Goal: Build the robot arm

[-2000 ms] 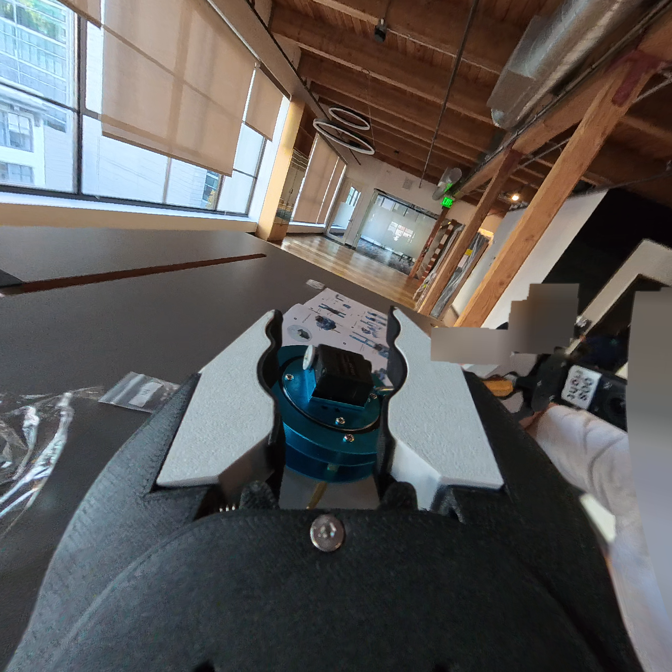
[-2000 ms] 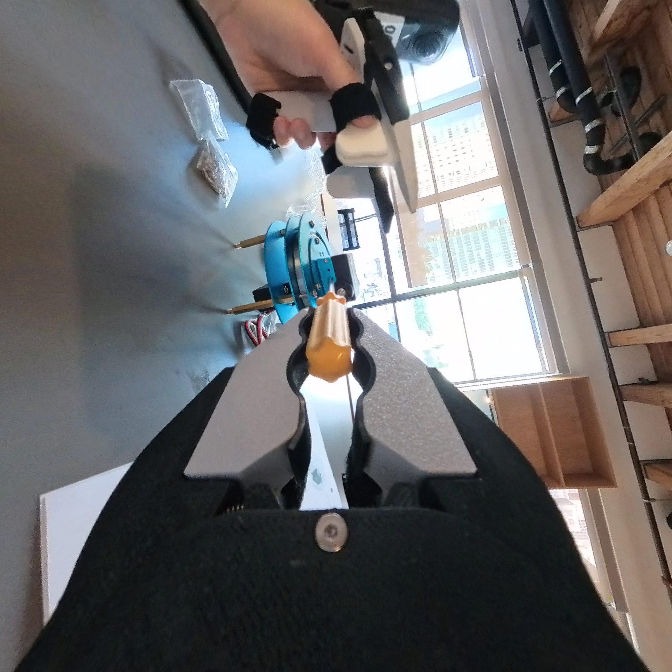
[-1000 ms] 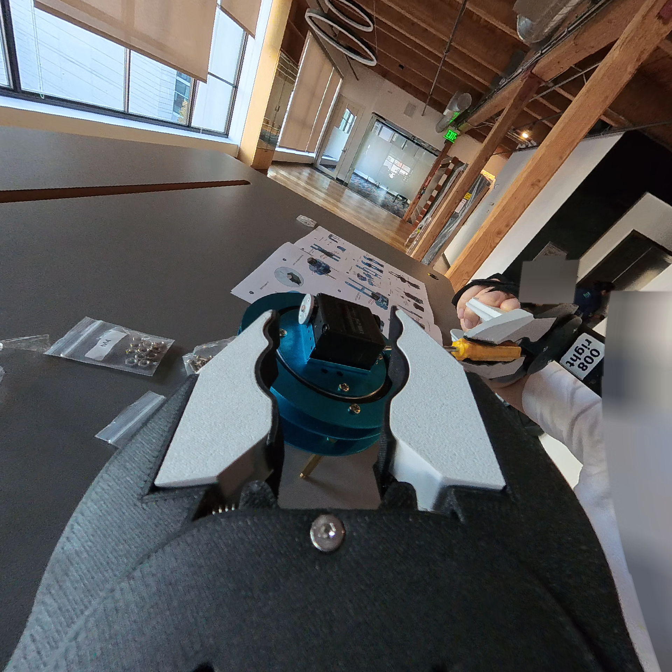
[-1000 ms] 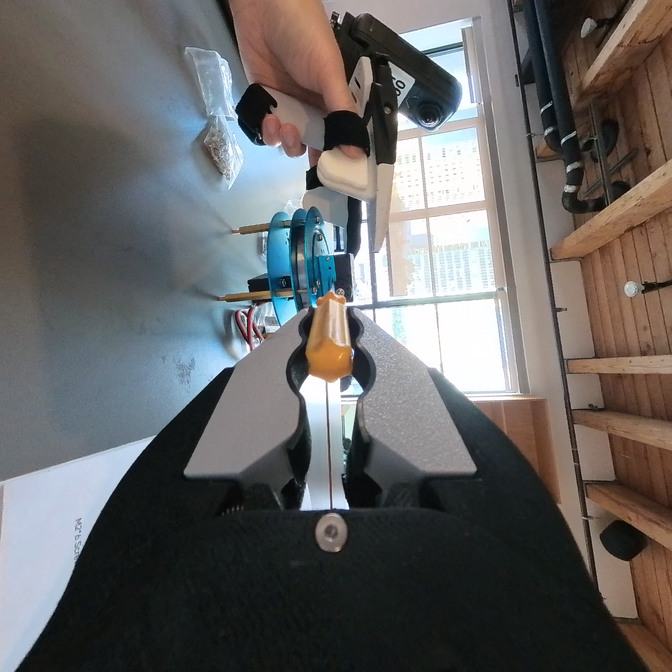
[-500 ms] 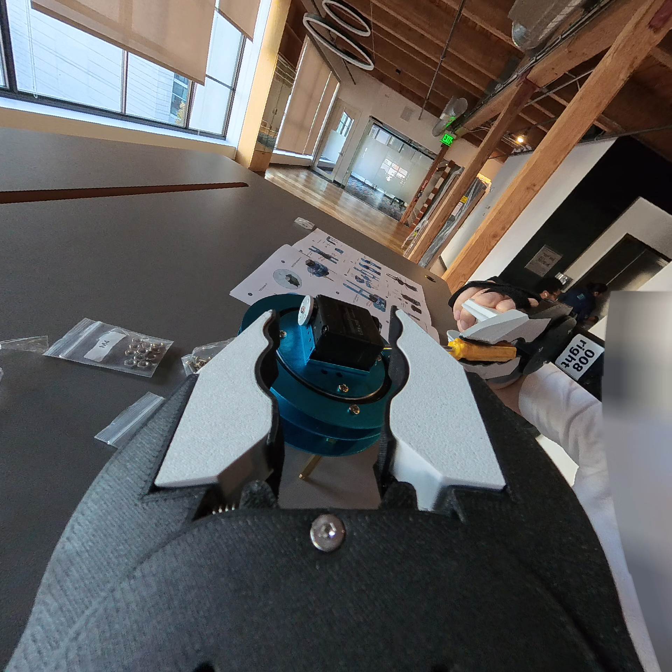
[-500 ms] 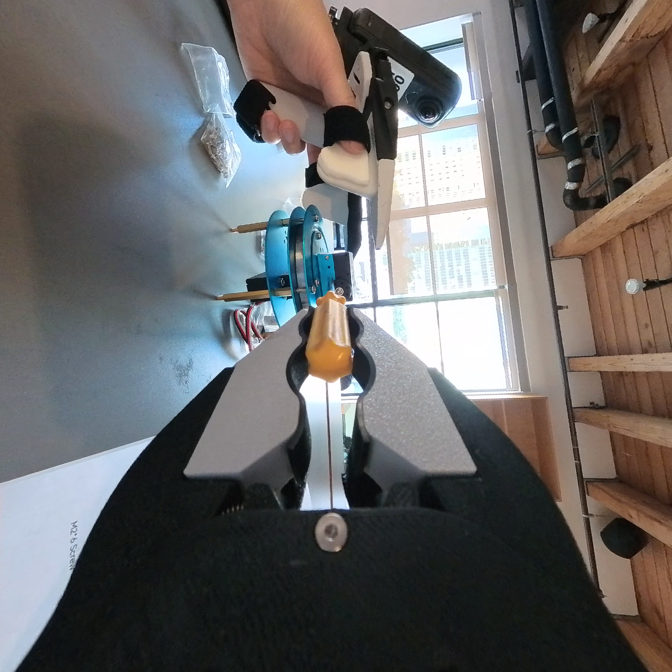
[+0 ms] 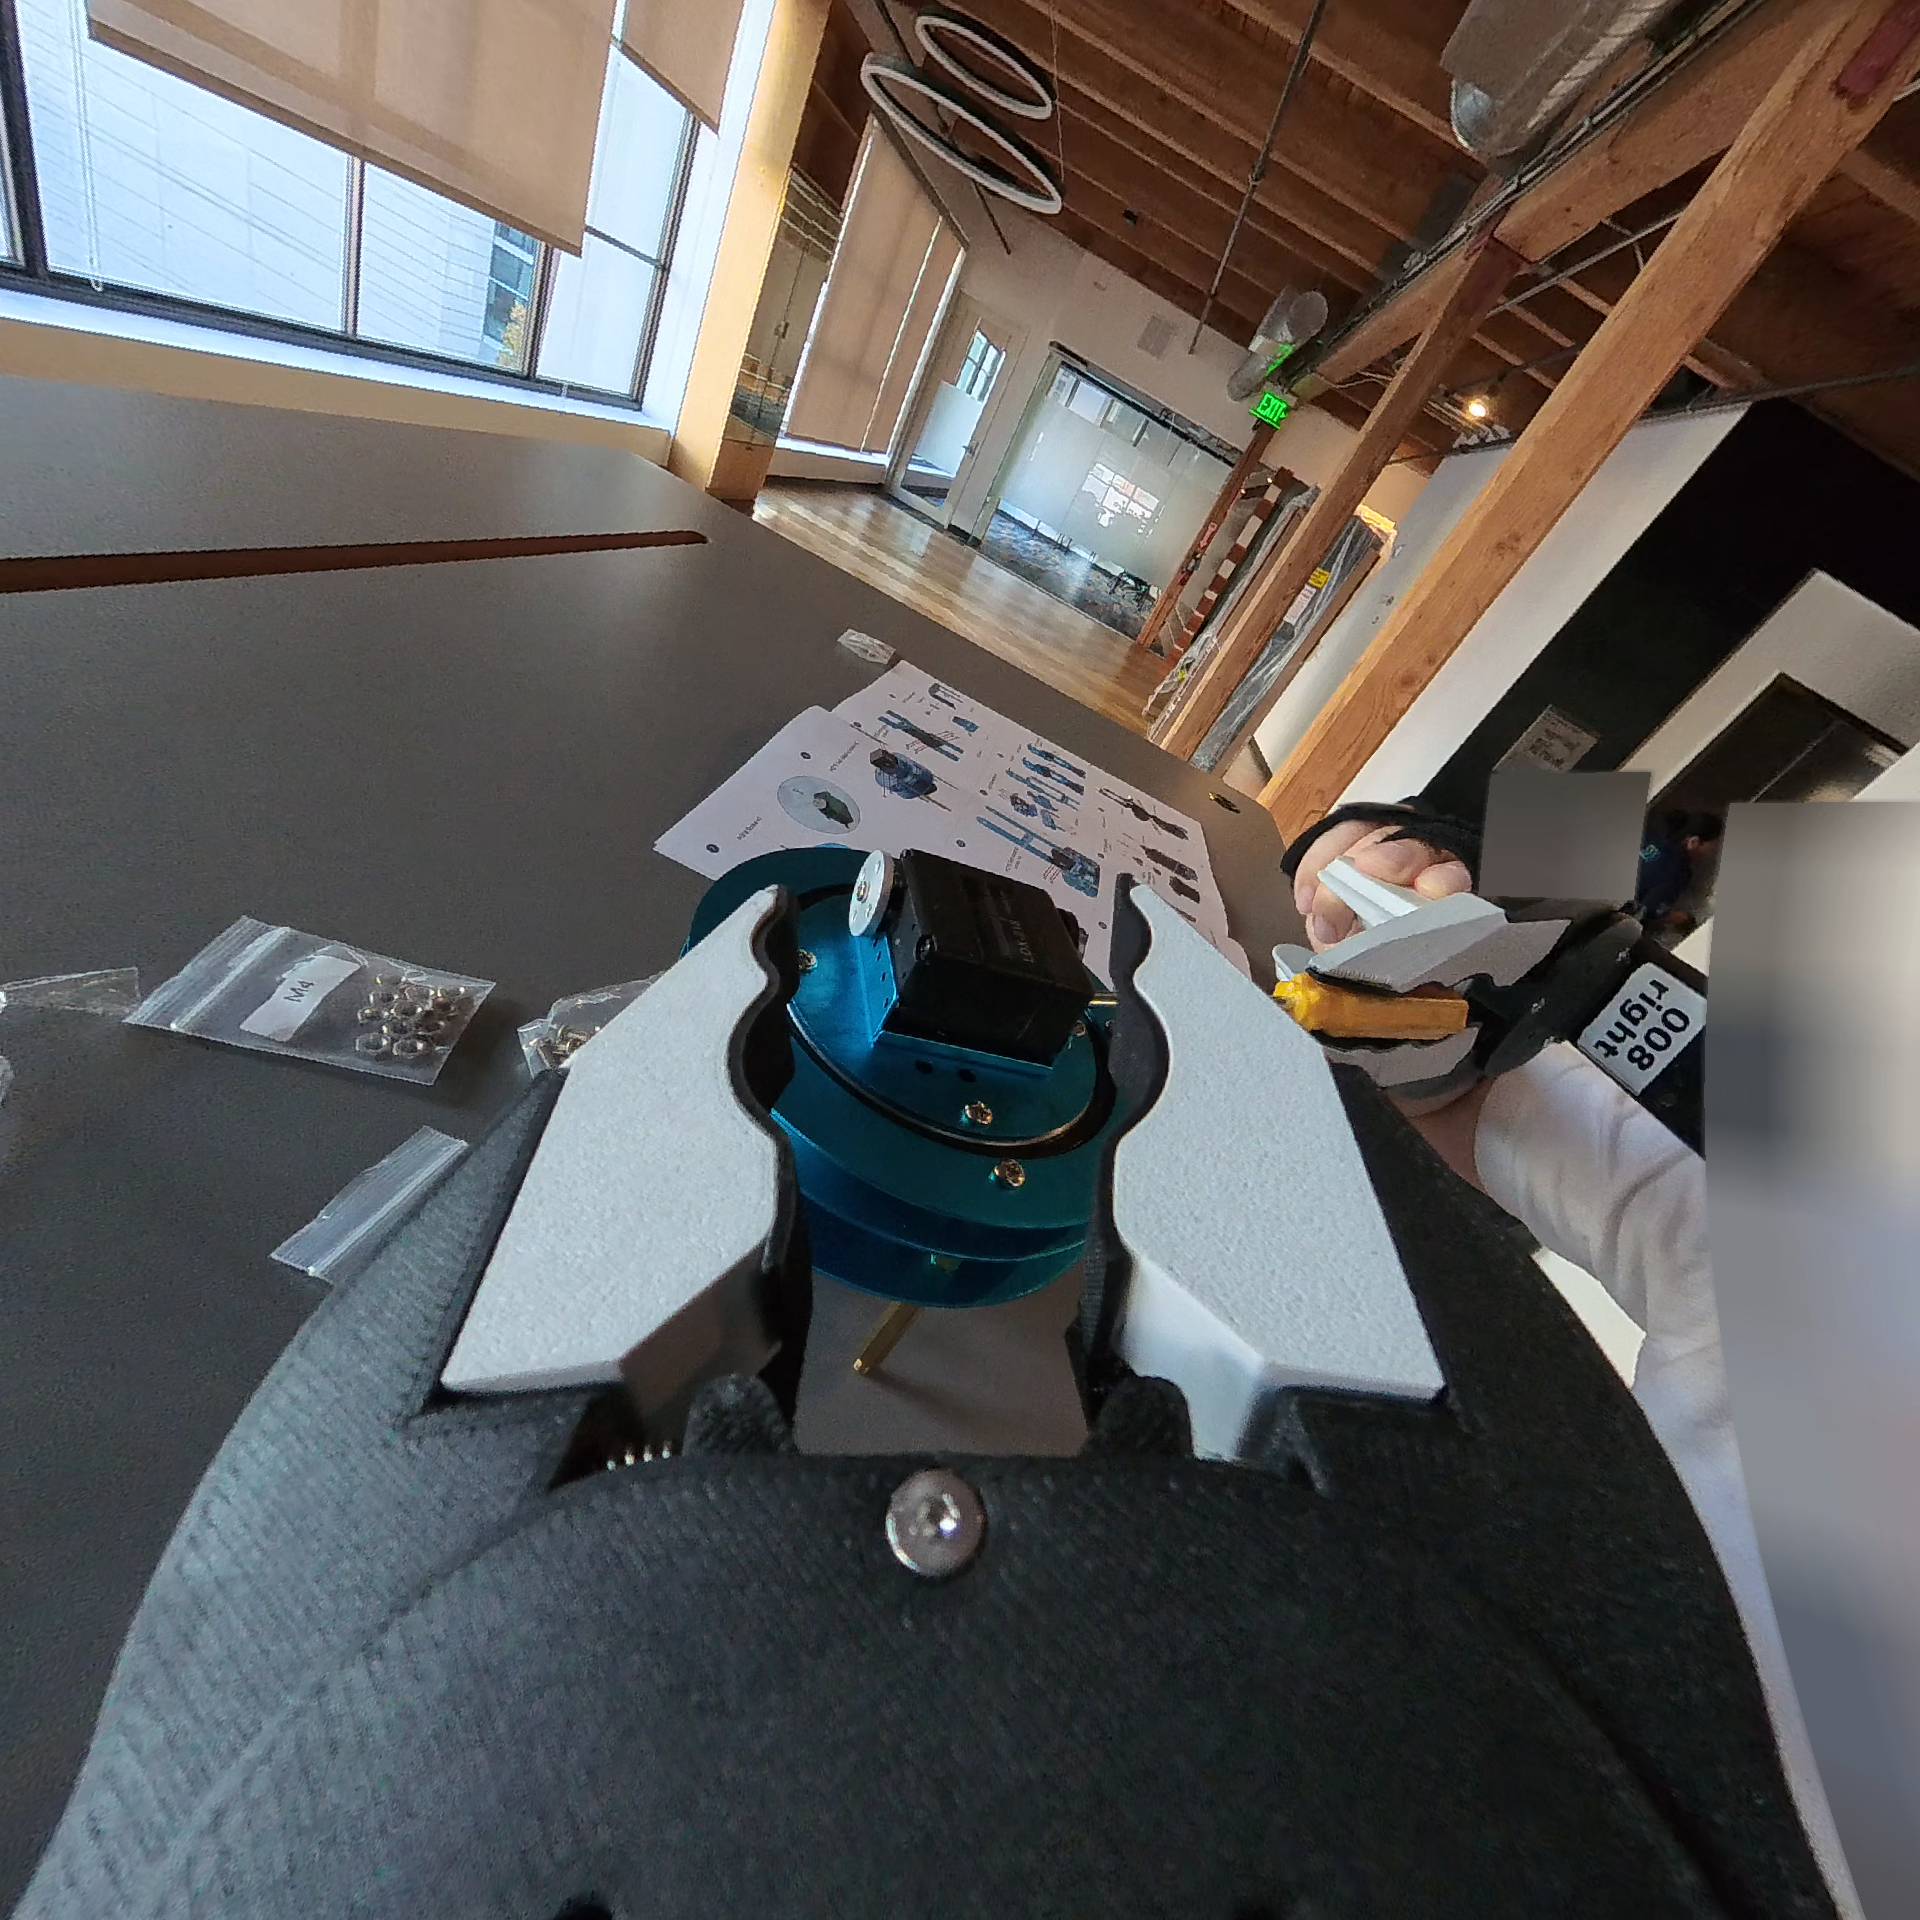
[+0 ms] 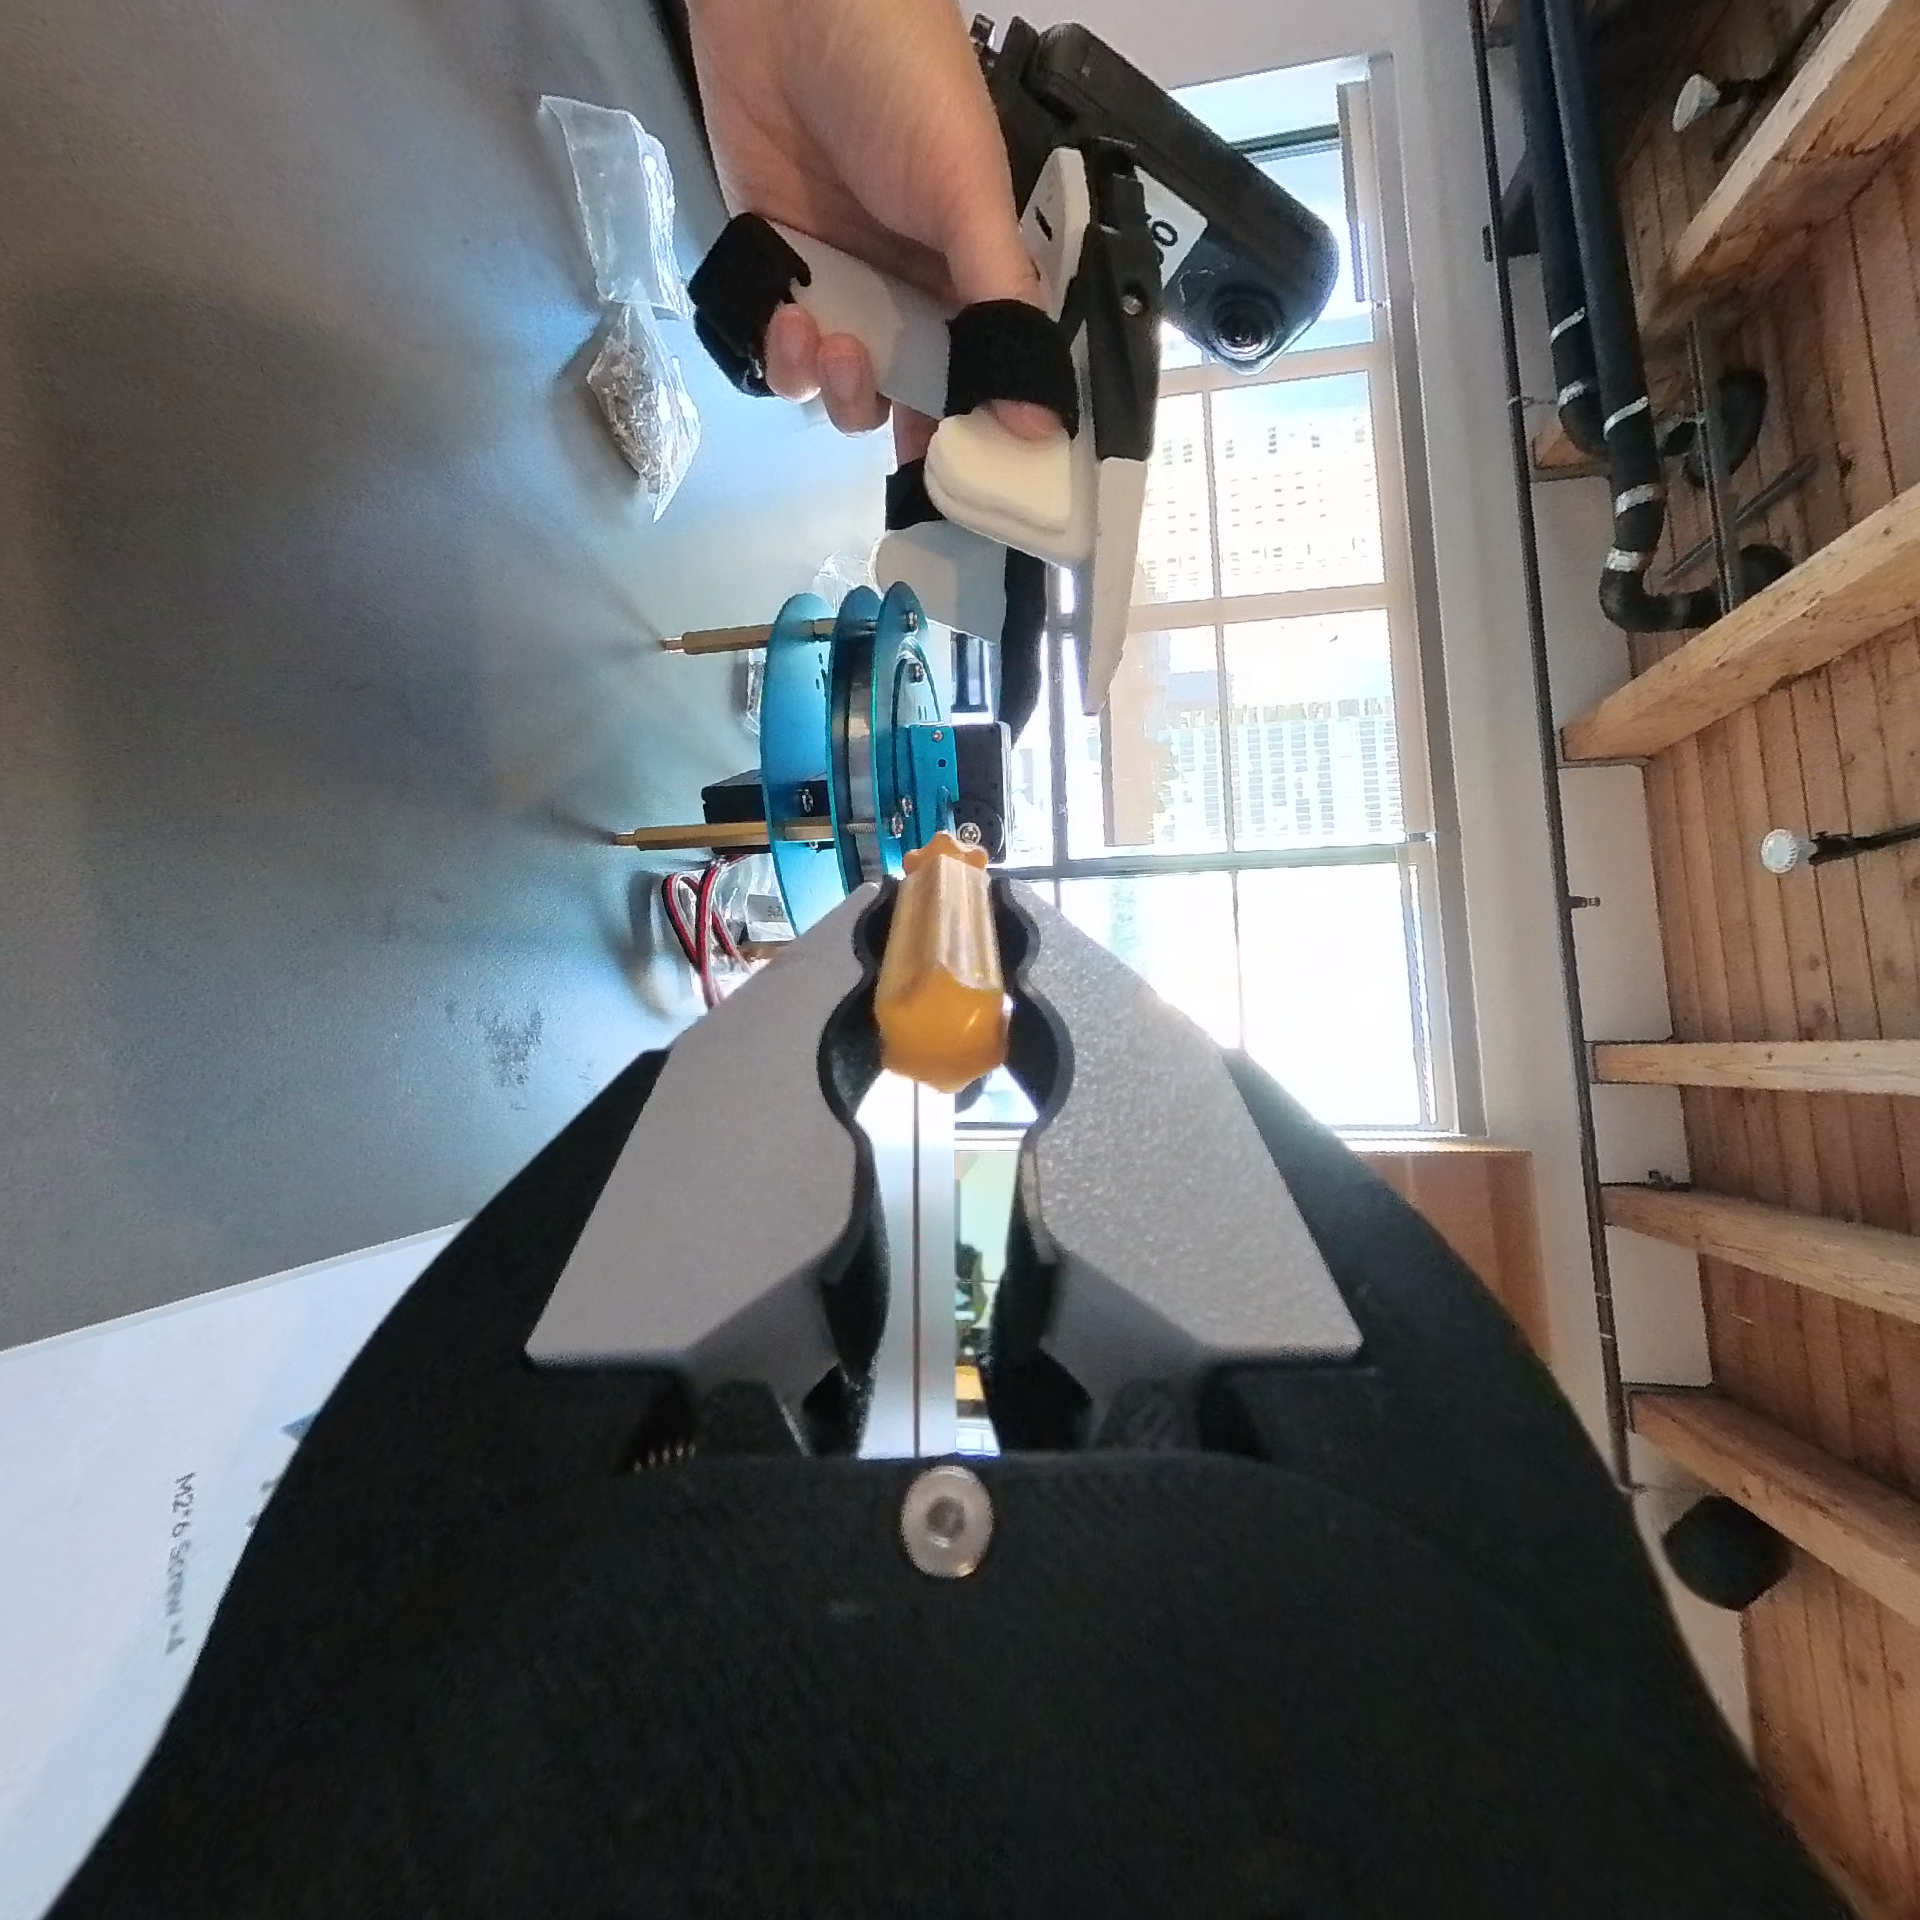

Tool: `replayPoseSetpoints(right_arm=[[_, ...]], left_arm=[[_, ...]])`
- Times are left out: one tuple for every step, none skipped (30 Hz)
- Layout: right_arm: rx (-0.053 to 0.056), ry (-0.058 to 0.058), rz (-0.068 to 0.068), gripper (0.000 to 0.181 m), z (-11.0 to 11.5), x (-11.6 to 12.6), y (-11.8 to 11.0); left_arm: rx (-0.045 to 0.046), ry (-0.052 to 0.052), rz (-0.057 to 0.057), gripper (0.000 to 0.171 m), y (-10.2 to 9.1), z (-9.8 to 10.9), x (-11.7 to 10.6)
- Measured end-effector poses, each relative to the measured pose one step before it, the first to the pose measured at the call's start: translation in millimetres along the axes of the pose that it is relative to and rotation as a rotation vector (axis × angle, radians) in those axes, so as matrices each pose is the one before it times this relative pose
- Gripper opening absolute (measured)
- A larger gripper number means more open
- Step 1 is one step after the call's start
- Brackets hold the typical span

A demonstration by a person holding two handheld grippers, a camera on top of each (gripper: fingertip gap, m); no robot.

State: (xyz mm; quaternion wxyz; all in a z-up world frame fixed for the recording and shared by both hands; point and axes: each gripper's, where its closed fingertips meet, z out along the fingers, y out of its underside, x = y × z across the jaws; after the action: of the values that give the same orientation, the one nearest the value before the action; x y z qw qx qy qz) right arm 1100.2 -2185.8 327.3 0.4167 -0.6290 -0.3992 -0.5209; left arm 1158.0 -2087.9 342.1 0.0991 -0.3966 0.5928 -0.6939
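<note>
Two hand-held grippers at a blue disc assembly (image 7: 935, 1143) that stands on brass standoffs (image 7: 883, 1340) on the dark table (image 7: 364, 727), near the centre of the scene. The left gripper (image 7: 951, 904) has its jaws set fairly wide, one on each side of the discs and apparently pressed against their rim. It bears evenly on both sides, so the assembly looks steadied, not tilted. A black servo (image 7: 982, 966) sits in a blue bracket on the upper disc, between the fingertips and untouched by them. The right gripper (image 8: 940, 894) is to the right of the assembly. Its jaws are narrow and clamp the yellow handle of a screwdriver (image 8: 940, 997), which is seated in the finger notches along the gripper's axis and roughly parallel to the tabletop. The handle's front end points at a small screw head (image 8: 968, 832) on the bracket side. The shaft and tip are hidden behind the handle, so contact cannot be told. Red and black wires (image 8: 696, 914) trail beneath the discs. To the left lies a bag of nuts (image 7: 312, 1003). At the far side lies an illustrated sheet (image 7: 935, 790).
</note>
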Motion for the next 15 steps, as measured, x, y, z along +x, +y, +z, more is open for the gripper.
replayPoseSetpoints(right_arm=[[0.0018, 0.0006, -0.0059, 0.016, 0.11, 0.24, -0.64], [0.0012, 0.0002, -0.0039, 0.016, 0.30, -0.23, -0.60], [-0.0021, 0.0002, -0.0105, 0.016, 0.42, -0.42, -0.16], [-0.0028, 0.0001, -0.0124, 0.016, 0.50, -0.38, -0.01], [-0.0023, -0.0001, -0.0106, 0.016, 0.31, -0.15, -0.07], [0.0004, -0.0004, -0.0046, 0.016, 0.05, -0.08, -0.67], [0.0018, 0.0000, -0.0012, 0.015, 0.17, 0.17, -0.70], [0.0046, -0.0004, 0.0031, 0.016, 0.13, 0.29, -1.06], [0.0025, -0.0014, 0.0037, 0.016, 0.25, 0.25, -0.56], [0.0005, -0.0027, 0.0032, 0.016, 0.40, 0.33, -0.29], [-0.0004, -0.0030, 0.0053, 0.016, 0.38, 0.37, 0.00], [0.0012, -0.0031, 0.0066, 0.016, 0.24, 0.25, -0.04], [0.0013, -0.0027, 0.0068, 0.016, 0.27, 0.30, 0.04], [0.0005, -0.0021, 0.0047, 0.016, 0.16, 0.23, 0.20], [0.0007, -0.0010, 0.0027, 0.016, 0.11, 0.18, -0.08]], left_arm=[[0.00187, 0.0000, 0.0004, 0.059, -0.31, -0.08, 0.09], [0.00101, 0.0014, 0.0002, 0.059, -0.29, 0.00, 0.34], [0.00019, 0.0009, 0.0001, 0.059, -0.08, -0.06, 0.23], [-0.00001, -0.0006, 0.0010, 0.059, -0.17, -0.06, 0.17], [0.00036, 0.0003, 0.0022, 0.059, -0.17, 0.03, 0.10], [0.00112, 0.0014, 0.0034, 0.058, -0.18, 0.02, 0.37], [-0.00095, 0.0006, 0.0004, 0.057, 0.31, 0.08, -0.03], [-0.00177, 0.0013, -0.0038, 0.057, 0.59, 0.28, -0.21], [-0.00139, 0.0040, -0.0057, 0.057, 0.57, 0.30, 0.12], [-0.00109, 0.0054, -0.0054, 0.057, 0.60, 0.46, 0.26], [-0.00312, 0.0036, -0.0045, 0.057, 0.79, 0.45, -0.04], [-0.00634, 0.0013, -0.0034, 0.057, 1.34, 0.58, -0.44], [-0.00750, 0.0002, -0.0013, 0.057, 1.50, 0.53, -0.27], [-0.00528, 0.0044, 0.0017, 0.056, 0.99, 0.64, 0.60], [-0.00481, 0.0066, 0.0027, 0.053, 0.96, 0.55, 1.13]])
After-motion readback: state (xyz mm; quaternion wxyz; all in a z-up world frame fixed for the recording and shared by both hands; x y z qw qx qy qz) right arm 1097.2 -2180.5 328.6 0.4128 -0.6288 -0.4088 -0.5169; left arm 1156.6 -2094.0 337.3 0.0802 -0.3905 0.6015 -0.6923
